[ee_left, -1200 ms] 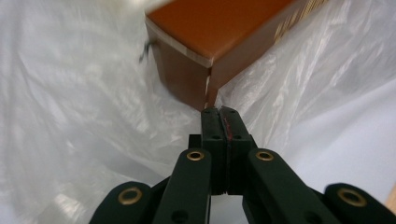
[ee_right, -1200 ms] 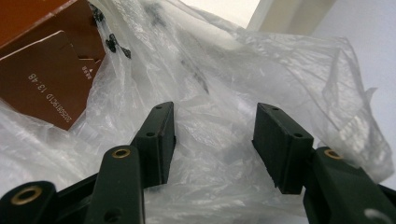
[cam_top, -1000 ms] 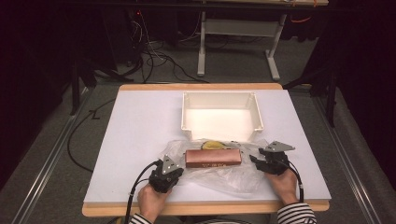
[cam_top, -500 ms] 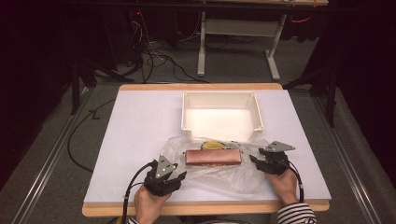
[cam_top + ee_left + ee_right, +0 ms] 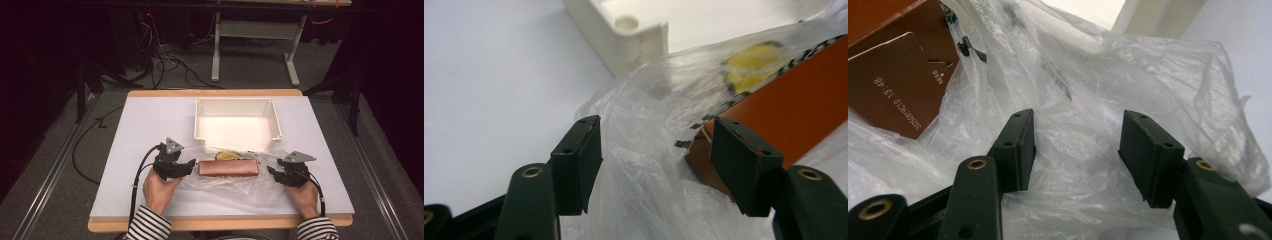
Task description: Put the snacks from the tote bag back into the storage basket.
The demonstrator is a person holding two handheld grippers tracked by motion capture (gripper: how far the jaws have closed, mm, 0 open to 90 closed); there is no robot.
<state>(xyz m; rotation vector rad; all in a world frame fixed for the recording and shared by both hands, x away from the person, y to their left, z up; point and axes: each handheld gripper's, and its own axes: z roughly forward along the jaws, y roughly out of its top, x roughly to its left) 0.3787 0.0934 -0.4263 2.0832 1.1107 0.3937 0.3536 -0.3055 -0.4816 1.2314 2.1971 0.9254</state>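
Left gripper (image 5: 192, 164) first: we hold it at the left end of the brown box (image 5: 229, 168), its jaws having just been opening; they now stand apart, with crumpled clear plastic bag (image 5: 235, 186) between them but not pressed. Our right gripper (image 5: 271, 171) lies at the bag's right side, jaws likewise spread over loose film, gripping nothing.

From the high view we see the layout: the box lies inside the bag near the front edge of the table (image 5: 150, 120), about midway along it, and the white tray (image 5: 237, 125) stands just behind it toward the far edge. The left gripper view adds what the high view blurs: a yellow item (image 5: 754, 62) under the film beside the box, and the tray's corner close behind. The right gripper view shows printed code on the box's end flap (image 5: 895, 82).

Bare white table lies open left of the tray and along both side edges; the front edge is close to our hands.

Both hands rest low near that edge, striped sleeves (image 5: 147, 227) behind them, grippers pointing inward toward each other.
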